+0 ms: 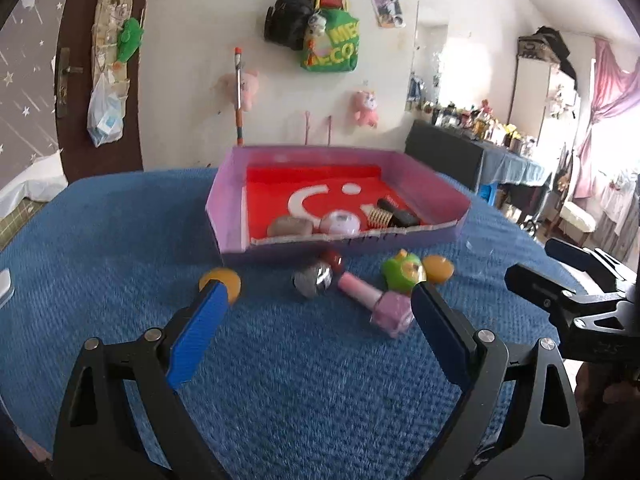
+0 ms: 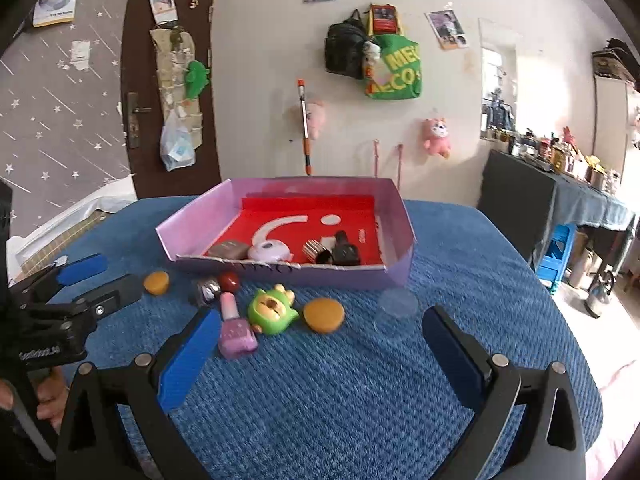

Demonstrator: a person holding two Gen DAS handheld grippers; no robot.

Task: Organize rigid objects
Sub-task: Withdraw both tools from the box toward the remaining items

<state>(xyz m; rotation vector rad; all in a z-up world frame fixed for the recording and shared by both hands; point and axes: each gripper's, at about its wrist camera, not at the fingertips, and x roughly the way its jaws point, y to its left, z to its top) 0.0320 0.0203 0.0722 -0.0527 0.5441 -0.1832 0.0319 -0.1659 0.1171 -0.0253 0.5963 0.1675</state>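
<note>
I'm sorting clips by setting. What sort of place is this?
Most likely a lived-in room in a home, not a lab: bags and a pink plush toy hang on the wall, a side table is crowded with bottles, and pink curtains frame a bright window.

Left tongs [image 1: 316,300] gape empty over the blue surface [image 1: 120,240]; nail polish bottle [image 1: 378,300] lies between, purple tray [image 1: 320,248] beyond.

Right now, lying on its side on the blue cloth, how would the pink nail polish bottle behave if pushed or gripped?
The pink nail polish bottle looks rigid, probably glass, so possibly breakable. Its boxy base should resist rolling; the round cap might pivot. Glossy faces may slip between pads.
</note>
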